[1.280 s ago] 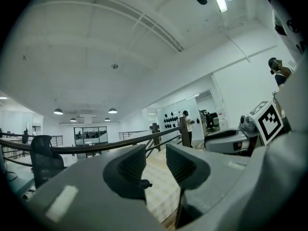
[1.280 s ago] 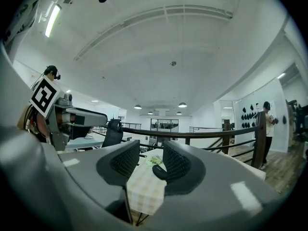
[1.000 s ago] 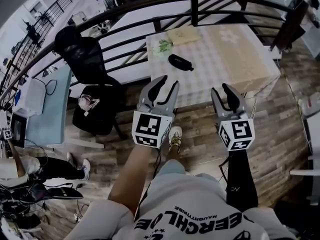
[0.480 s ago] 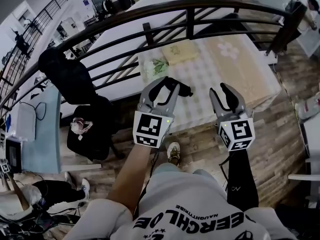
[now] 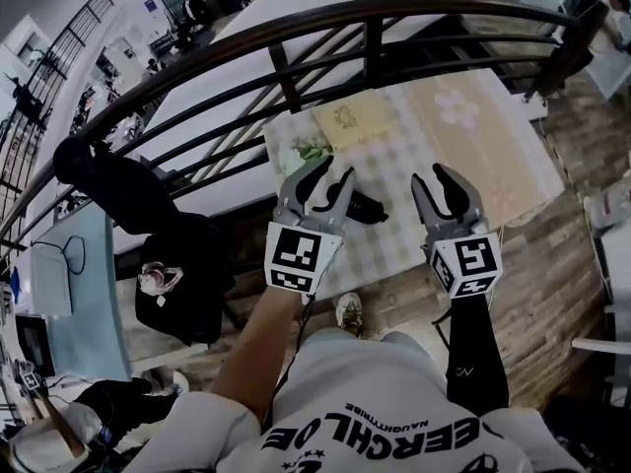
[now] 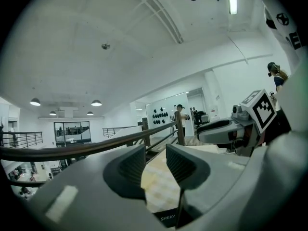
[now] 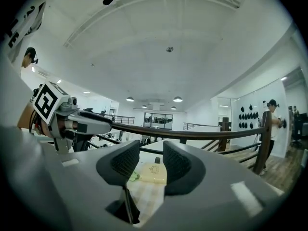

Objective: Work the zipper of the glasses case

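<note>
The black glasses case (image 5: 367, 207) lies on the checked tablecloth near the table's front edge, partly hidden behind my left gripper's fingers. My left gripper (image 5: 331, 172) hovers over it, open, with nothing between the jaws. In the left gripper view the jaws (image 6: 155, 160) stand apart, and the case's dark printed top (image 6: 168, 217) peeks out below them. About a hand's width to the right, my right gripper (image 5: 432, 176) is held level over the cloth, open and empty (image 7: 150, 160). No zipper is visible.
The table (image 5: 483, 151) stands against a dark curved railing (image 5: 296, 37). A pale yellow pad (image 5: 355, 121) and a small green thing (image 5: 311, 151) lie at the table's back left. A black chair (image 5: 99, 180) with a bag (image 5: 158, 279) stands on the left of the wooden floor.
The person has walked up to the table. Both grippers, earlier over the floor, now reach over its front edge, and the case now sits just behind the left fingers.
</note>
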A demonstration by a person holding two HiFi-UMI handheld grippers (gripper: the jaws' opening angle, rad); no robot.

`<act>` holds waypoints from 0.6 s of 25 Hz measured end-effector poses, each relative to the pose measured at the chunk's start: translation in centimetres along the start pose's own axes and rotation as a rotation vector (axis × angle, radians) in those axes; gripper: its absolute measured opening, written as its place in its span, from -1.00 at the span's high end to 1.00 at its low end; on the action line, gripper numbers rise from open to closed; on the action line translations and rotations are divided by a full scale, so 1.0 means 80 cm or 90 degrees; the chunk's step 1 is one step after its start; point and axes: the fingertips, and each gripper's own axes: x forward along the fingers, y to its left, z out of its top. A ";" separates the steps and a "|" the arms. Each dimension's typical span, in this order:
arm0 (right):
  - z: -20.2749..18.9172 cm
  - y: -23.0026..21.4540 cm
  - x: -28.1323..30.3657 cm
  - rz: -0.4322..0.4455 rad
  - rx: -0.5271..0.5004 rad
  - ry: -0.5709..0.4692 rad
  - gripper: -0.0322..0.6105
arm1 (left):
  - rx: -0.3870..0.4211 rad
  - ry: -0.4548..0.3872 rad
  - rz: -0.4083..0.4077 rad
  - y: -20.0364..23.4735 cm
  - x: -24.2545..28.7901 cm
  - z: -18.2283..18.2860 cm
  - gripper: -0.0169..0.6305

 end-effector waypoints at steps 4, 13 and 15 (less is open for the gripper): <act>-0.004 -0.007 0.031 -0.001 0.002 0.007 0.34 | -0.002 0.014 -0.018 0.014 0.023 -0.015 0.52; -0.023 -0.017 0.062 0.004 0.011 0.022 0.33 | -0.009 0.039 -0.061 0.006 0.054 -0.050 0.52; -0.030 -0.019 0.063 0.013 0.014 0.027 0.33 | -0.014 0.045 -0.061 0.003 0.059 -0.057 0.52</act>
